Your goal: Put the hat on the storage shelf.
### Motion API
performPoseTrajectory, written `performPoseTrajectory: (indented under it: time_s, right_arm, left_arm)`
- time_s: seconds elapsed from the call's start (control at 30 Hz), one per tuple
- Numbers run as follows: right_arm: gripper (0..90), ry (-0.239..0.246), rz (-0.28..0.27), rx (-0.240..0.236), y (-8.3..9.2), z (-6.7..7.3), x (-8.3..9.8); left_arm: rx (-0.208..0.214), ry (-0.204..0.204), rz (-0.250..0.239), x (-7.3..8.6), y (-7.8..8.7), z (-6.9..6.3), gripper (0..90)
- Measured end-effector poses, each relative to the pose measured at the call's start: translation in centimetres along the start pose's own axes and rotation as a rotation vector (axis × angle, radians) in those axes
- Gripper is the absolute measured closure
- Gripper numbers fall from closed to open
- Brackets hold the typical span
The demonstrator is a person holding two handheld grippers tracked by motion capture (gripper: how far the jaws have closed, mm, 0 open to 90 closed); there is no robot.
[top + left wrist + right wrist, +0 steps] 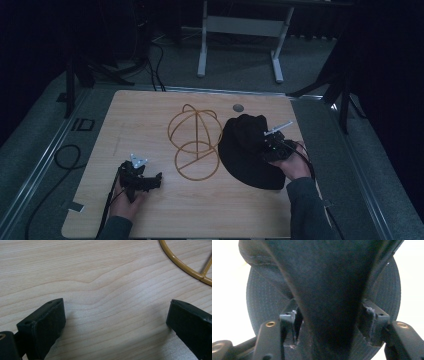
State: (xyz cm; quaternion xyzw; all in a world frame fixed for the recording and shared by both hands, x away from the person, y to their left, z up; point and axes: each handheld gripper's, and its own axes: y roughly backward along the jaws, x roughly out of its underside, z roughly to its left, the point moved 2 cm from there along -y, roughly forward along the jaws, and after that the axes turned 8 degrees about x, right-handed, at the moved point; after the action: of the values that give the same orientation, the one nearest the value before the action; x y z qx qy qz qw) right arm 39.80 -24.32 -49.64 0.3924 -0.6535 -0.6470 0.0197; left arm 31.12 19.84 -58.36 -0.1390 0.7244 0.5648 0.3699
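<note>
On the wooden table a black hat lies toward three o'clock of the tabletop, its crown bunched up and its brim flat on the wood. The right gripper sits over the hat's three o'clock edge, held by the person's right hand. In the right gripper view a fold of the hat's crown stands between the two jaws; the cloth seems to meet the pads on both sides, so the right gripper looks to be pinching that fold, though the dark fabric makes the contact hard to judge. A gold wire hat stand rests at the table's centre, just beside the hat at its nine o'clock. The left gripper lies low near seven o'clock of the table, well apart from the hat, its jaws spread wide over bare wood, grasping nothing, with a curve of the stand at two o'clock in its own view.
</note>
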Motion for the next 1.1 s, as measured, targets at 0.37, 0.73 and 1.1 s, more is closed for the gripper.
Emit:
performPoseTrajectory:
  time_s: [0.37,0.73,1.1]
  right_arm:
    - [68.3,0.038,0.085,-0.006,-0.3,0.1,-1.3]
    - [85.7,0.059,0.141,0.023,-0.7,0.1,-2.0]
    - [87.5,0.063,0.123,0.013,0.0,-0.1,-2.1]
  left_arm:
    - [0.001,-0.002,0.001,0.0,0.0,0.0,2.6]
    - [0.004,-0.004,0.002,0.0,0.0,0.0,2.6]
    - [0.005,-0.005,-0.001,0.0,0.0,-0.1,2.6]
